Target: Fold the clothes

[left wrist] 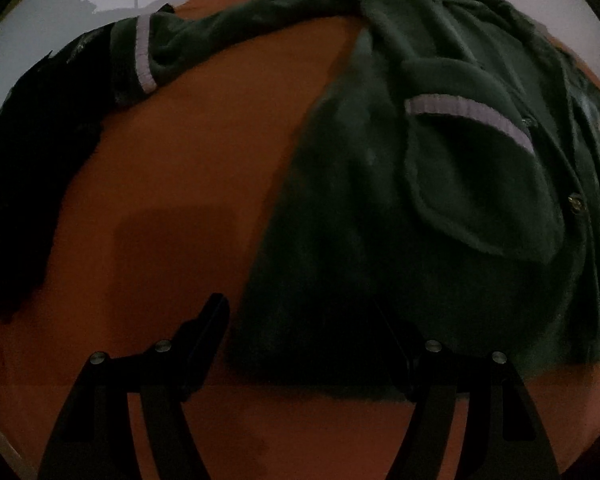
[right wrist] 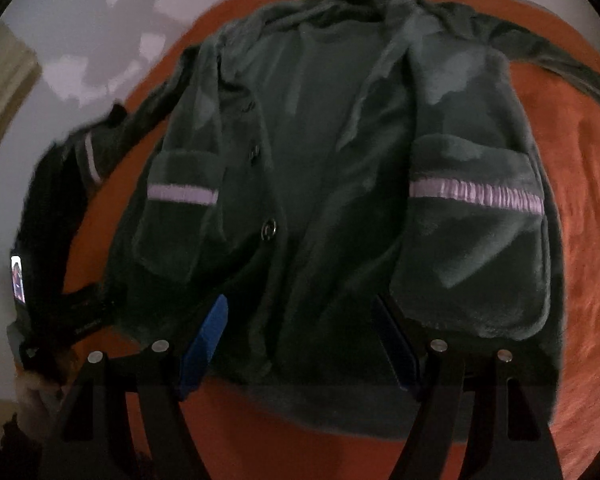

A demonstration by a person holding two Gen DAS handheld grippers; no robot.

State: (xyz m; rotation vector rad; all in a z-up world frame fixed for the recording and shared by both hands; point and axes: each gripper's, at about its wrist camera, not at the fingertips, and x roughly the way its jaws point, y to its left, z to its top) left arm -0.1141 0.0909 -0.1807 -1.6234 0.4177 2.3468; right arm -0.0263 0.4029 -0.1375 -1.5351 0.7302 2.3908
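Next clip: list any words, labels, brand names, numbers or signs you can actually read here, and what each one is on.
None can be read.
Black item left of the green cardigan: a small pale marking, too blurred to read.
Small lit screen at the far left: too small to make out.
Cardigan, its buttons and lilac pocket stripes: no lettering visible.

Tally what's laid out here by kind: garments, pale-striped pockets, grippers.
Green cardigan: 1
Dark garment at the left: 1
Pale-striped pockets: 2
Tools, left and right: 2
Total: 6
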